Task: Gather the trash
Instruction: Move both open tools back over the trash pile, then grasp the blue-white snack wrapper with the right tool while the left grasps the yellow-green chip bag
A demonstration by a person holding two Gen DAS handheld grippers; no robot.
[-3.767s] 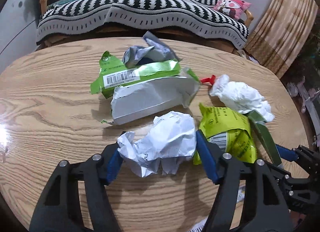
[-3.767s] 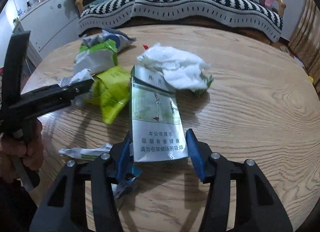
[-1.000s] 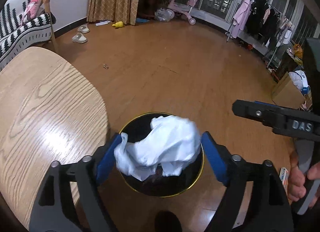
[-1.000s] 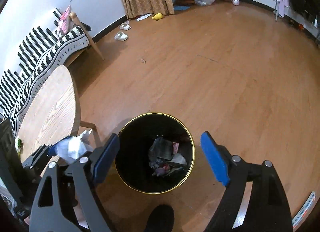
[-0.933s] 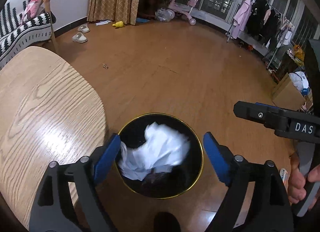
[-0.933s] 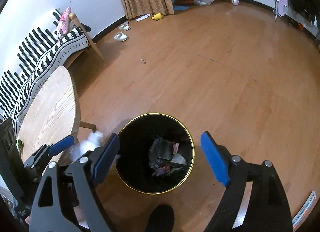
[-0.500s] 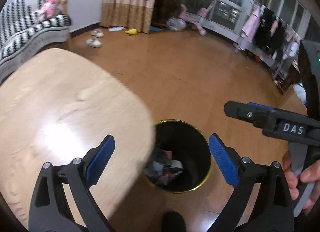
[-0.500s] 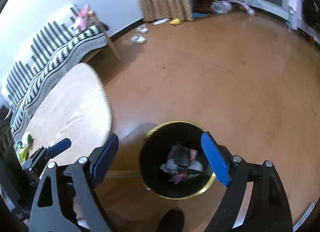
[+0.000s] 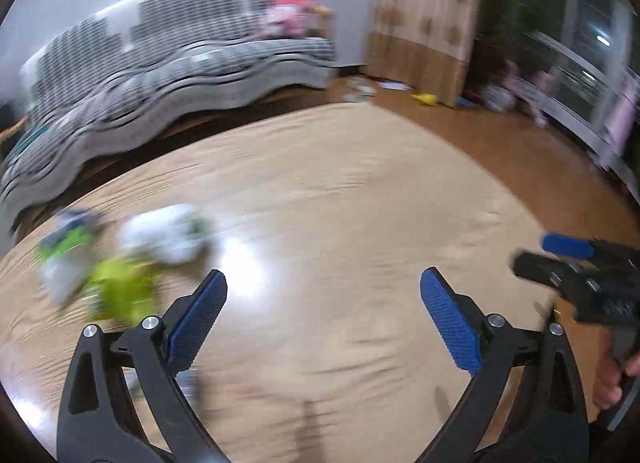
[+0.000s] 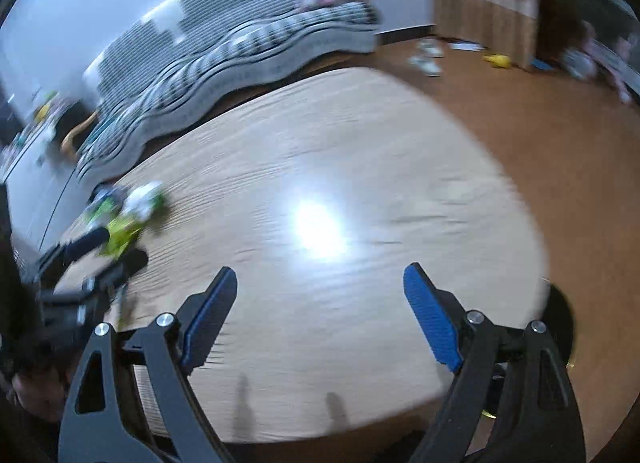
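**Both claws empty above the table, litter far to the left**

Left gripper (image 9: 323,303) spread wide over the pale wood table (image 9: 360,191), nothing between the blue pads (image 9: 196,319) — jaws just been opening. Right gripper (image 10: 320,303) likewise released, pads apart over bare, glossy tabletop with a bright glare patch between them.

Remaining trash (image 9: 120,259) bunched near the table's left edge, well apart from both claws: smeared by motion blur, but readable as a white crumpled wad (image 9: 164,233), a lime-yellow wrapper (image 9: 122,295) just in front of it, and a green-and-grey scrap (image 9: 66,247) beside those. Finer detail lost to blur. Same cluster small at the left in the right wrist view, partly behind the other claw's dark fingers.

Black bin (image 10: 560,319) peeking out past the table's right rim. Striped sofa (image 9: 160,83) beyond the table, curtain (image 9: 424,15) further right.
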